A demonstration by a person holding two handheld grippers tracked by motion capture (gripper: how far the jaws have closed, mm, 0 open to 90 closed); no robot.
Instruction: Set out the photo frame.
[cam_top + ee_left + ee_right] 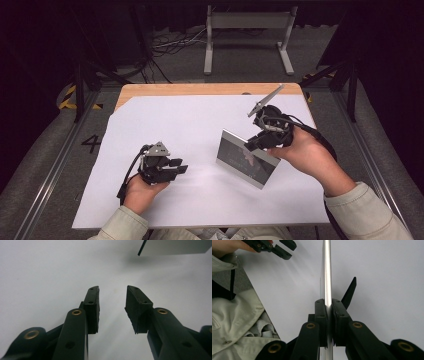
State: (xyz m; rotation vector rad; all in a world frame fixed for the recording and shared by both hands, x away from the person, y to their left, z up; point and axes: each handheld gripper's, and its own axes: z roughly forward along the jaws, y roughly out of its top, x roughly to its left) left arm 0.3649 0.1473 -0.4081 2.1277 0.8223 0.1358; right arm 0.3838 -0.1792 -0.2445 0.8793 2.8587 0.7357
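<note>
High view: a person sits at the near edge of the desk [150, 90], whose top is covered by a white sheet [200, 125]; bare wood shows along the far edge.
Left claw [176, 166]: held low over the near-left part of the sheet in the left hand [142, 192]; jaws point right, toward the frame.
Left claw state: jaws parted with a clear gap, nothing between them; the left gripper view shows only white sheet through the gap [112, 305].
Right claw [255, 144]: held in the right hand [305, 152] at the centre-right, a grey plate on top tilted up and away.
Right claw state: closed onto the picture frame [246, 159]; the right gripper view shows both pads pressed against its silver edge [327, 285].
Picture frame: silver-rimmed, rectangular, standing tilted on the sheet right of centre, glass facing the near-left; a dark strut shows behind it in the right gripper view.
Frame base contact: cannot tell whether it rests on the sheet or hangs just above it.
Sleeves: pale, at the near edge.
</note>
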